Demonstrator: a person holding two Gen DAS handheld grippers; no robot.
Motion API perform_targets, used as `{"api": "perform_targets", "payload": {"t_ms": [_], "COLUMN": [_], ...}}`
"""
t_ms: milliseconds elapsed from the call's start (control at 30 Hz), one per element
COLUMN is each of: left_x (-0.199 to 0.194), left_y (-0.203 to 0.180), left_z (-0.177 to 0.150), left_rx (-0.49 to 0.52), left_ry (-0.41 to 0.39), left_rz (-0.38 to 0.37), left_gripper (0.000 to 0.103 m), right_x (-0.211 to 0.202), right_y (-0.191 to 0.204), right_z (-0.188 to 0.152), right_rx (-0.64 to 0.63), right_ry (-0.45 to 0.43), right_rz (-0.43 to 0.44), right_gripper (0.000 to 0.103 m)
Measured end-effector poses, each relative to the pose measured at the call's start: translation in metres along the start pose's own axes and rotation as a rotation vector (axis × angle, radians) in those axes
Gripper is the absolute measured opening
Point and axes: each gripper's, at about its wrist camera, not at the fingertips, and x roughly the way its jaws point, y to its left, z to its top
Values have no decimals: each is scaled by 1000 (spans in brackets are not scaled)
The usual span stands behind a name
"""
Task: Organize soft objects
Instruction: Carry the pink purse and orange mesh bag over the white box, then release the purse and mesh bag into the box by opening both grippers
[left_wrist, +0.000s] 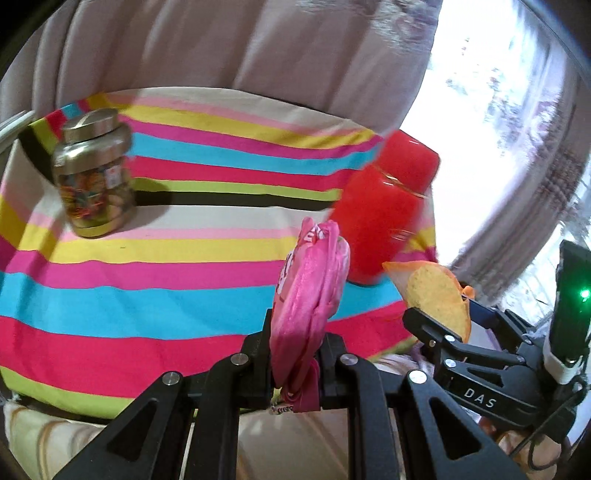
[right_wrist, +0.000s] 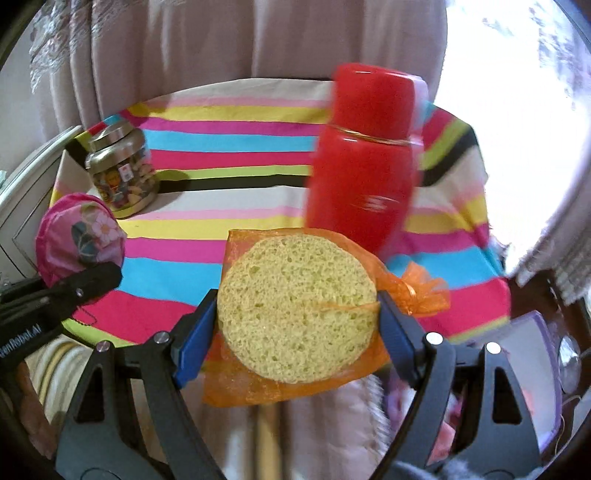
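My left gripper (left_wrist: 295, 354) is shut on a flat pink fabric pouch (left_wrist: 310, 291), held edge-on above the near edge of the striped table; the pouch, with a flower print, also shows in the right wrist view (right_wrist: 79, 236) with the left gripper (right_wrist: 85, 284) clamping it. My right gripper (right_wrist: 295, 317) is shut on a round yellow sponge (right_wrist: 295, 306) inside an orange mesh bag (right_wrist: 251, 387), held above the table's near edge. The sponge (left_wrist: 439, 299) and right gripper (left_wrist: 436, 328) also show at the right of the left wrist view.
A table under a striped cloth (left_wrist: 147, 280) holds a metal-lidded jar of small colourful items (left_wrist: 94, 173) at the back left and a red flask (right_wrist: 365, 155) at the right. Curtains hang behind. A purple bin (right_wrist: 532, 369) stands at lower right.
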Motion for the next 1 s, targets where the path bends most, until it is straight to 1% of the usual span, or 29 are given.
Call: {"api": "perform_targets", "payload": {"t_ms": [67,167,300,400,567,767,1000], "left_x": [-1,1,8,14,29,49,73], "left_y": [-20,-47,-86,-115,-157,-198,-240], "left_z": [-5,-13,-26,-34,-49,-63,-76], "left_rx": [35,74,126,165,225,284,345], "left_ry": [3,19,64,96,164,233,294], "left_rz": [-19,-54,-117,-162,-224,-255,-278], "left_gripper": [16,16,16,16,17,17,17], "right_x": [-11,-14,-14,-14,-30,-38,-36], "right_y": [-19,-13,-15,-31,-81,-116,-149], "right_z": [-10,-13,-13,-12,-30,-50,-65], "right_rx": [20,47,90,132,209,234,262], "right_ry": [1,3,4,5,8,19,37], "right_rz": [-26,-64,-113,-158,-240,-328,-418], "right_gripper": [83,83,83,84,84,84,84]}}
